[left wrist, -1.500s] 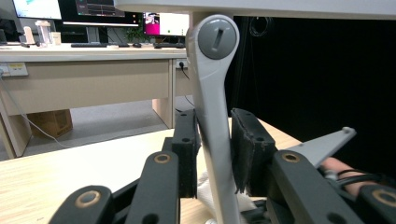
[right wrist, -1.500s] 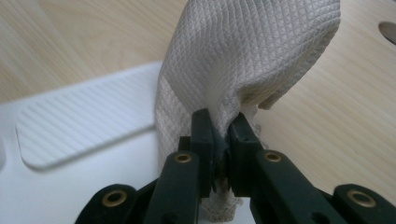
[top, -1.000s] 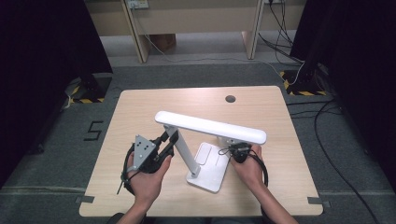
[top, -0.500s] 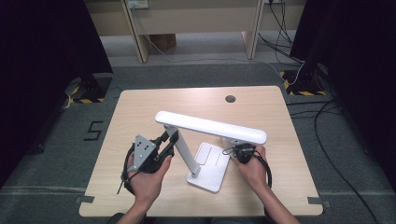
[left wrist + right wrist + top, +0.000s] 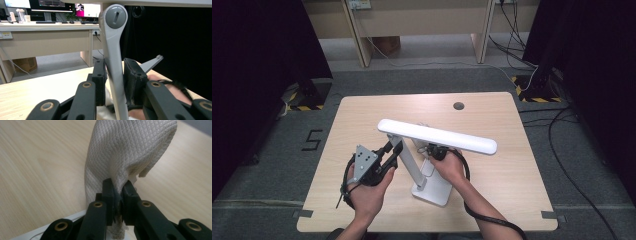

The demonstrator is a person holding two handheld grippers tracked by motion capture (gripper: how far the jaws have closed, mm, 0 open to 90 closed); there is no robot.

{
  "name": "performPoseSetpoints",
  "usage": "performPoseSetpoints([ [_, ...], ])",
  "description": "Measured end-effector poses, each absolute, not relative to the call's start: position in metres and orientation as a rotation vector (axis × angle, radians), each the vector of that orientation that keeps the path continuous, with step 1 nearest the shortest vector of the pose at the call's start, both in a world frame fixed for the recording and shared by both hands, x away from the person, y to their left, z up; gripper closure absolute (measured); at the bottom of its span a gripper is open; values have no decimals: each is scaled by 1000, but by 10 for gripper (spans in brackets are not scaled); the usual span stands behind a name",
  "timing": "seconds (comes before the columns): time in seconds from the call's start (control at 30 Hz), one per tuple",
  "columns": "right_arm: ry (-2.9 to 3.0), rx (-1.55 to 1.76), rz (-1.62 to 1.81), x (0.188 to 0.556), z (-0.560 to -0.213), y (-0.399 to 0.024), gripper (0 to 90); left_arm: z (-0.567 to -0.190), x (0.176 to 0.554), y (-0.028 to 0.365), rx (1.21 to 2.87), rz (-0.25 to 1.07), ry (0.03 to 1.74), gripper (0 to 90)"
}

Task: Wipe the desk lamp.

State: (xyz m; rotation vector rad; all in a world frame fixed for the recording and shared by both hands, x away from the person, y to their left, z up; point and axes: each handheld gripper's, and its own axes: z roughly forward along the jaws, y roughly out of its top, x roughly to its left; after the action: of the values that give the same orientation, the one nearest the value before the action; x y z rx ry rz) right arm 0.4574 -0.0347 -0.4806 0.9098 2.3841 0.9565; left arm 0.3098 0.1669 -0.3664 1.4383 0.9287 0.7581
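Note:
A white desk lamp stands on the wooden table (image 5: 362, 115), its base (image 5: 437, 192) near the front edge and its long head (image 5: 437, 136) level above. My left gripper (image 5: 394, 147) is shut on the lamp's slanted arm (image 5: 409, 165). In the left gripper view the grey arm (image 5: 113, 62) runs up between the pads (image 5: 100, 75), with its round hinge above. My right gripper (image 5: 432, 150) sits under the lamp head, just right of the arm. It is shut on a bunched white cloth (image 5: 125, 152), which stands up from the jaws over the table.
A dark cable hole (image 5: 458, 106) sits at the back of the table. Bare wood lies to the left, right and behind the lamp. Beyond the table are desk legs (image 5: 354, 35), floor cables (image 5: 532, 75) and black curtains on both sides.
My right gripper has slid left with the cloth, from the right side of the lamp base toward the lamp's arm. The left gripper and the lamp have stayed put.

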Motion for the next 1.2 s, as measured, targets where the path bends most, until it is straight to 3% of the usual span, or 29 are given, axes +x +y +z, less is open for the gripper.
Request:
performPoseSetpoints([
  [0.9,2244,1187,734,409,-494,-190,826,-368,310,163,1434,772,937,718],
  [1.03,2233,1293,735,408,-497,-203,744,-368,310,163,1436,768,938,717],
  [1.2,2151,1313,787,401,-488,-203,551,-370,311,163,1439,756,941,707],
])
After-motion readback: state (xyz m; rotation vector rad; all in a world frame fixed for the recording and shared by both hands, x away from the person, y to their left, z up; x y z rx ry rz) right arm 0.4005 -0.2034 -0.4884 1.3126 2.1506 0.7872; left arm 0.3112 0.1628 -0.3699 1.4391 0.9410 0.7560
